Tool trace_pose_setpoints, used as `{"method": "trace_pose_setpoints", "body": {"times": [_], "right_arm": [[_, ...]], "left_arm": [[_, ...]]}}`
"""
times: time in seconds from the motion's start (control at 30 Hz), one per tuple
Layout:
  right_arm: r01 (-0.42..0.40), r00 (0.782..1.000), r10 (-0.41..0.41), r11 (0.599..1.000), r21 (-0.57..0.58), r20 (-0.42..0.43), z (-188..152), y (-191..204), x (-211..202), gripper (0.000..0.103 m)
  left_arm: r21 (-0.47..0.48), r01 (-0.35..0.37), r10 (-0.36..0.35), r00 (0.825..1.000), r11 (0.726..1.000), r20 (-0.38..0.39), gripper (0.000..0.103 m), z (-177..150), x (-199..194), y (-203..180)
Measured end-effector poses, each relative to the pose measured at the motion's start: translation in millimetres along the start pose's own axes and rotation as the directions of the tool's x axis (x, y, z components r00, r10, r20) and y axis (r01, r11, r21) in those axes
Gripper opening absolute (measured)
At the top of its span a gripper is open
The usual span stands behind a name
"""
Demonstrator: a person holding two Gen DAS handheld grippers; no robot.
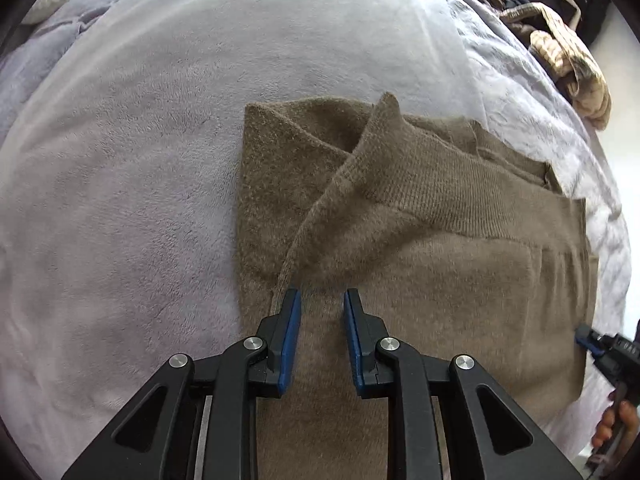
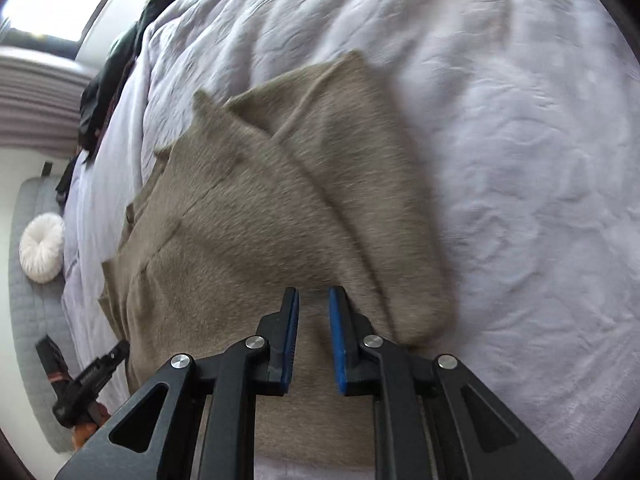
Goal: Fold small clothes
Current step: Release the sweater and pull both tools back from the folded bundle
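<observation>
A brown sweater (image 1: 420, 240) lies on a bed covered with a soft pale purple blanket (image 1: 120, 200). It is partly folded. One side looks folded in over the middle, and a sleeve (image 1: 348, 176) lies across it in a slanted line, with its tip poking up a little. The left edge looks neat and straight. The right side still shows loose layers and a ribbed band, so I think more folding is left, like tucking that side in and then folding the whole thing in half. The left hand-held gripper (image 1: 320, 300) hangs over the sweater, pointing down. Its blue pads (image 1: 291, 320) stand a little apart, and I see only the flat sweater in the gap between them. One pad tip is right by the sleeve's edge, but I cannot tell if it is pinching it. The right hand-held gripper (image 2: 314, 298) is also over the sweater, nearer the other side. Its pads are closer together, with a thin gap, and nothing seems to be caught in them. That picture is blurry. Other clothes (image 1: 568, 52) sit in a pile at the far edge of the bed, maybe waiting for their turn.
</observation>
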State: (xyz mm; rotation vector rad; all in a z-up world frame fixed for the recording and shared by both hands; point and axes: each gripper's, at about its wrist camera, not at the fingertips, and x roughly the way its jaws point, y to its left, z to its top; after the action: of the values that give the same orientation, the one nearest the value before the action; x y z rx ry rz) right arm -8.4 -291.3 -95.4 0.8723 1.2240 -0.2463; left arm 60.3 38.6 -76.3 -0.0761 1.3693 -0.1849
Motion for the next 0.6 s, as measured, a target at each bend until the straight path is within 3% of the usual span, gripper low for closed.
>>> {"method": "trace_pose_setpoints", "body": {"times": [0.27, 0.33, 0.37, 0.6], "right_arm": [[0.042, 0.999, -0.042, 0.999, -0.012, -0.02, -19.3, 11.8, -21.0, 0.027], [0.039, 0.999, -0.039, 0.999, -0.007, -0.025, -29.0, 15.1, -26.7, 0.046], [0.037, 0.999, -0.037, 0.999, -0.01, -0.027, -34.6, 17.2, -29.9, 0.049], [0.024, 0.997, -0.028, 0.998, -0.052, -0.075, -76.7, 40.6, -43.1, 0.052]], "left_arm": [[-0.011, -0.019, 0.019, 0.999, 1.0, -0.03, 0.024, -20.8, -18.6, -2.4], [-0.005, -0.021, 0.021, 0.999, 1.0, -0.04, 0.024, -26.1, -23.3, -3.9], [-0.001, -0.02, 0.02, 0.999, 1.0, -0.047, 0.024, -30.6, -28.0, -3.9], [0.03, -0.027, 0.029, 0.997, 0.999, -0.065, 0.024, -58.6, -53.0, -4.4]]}}
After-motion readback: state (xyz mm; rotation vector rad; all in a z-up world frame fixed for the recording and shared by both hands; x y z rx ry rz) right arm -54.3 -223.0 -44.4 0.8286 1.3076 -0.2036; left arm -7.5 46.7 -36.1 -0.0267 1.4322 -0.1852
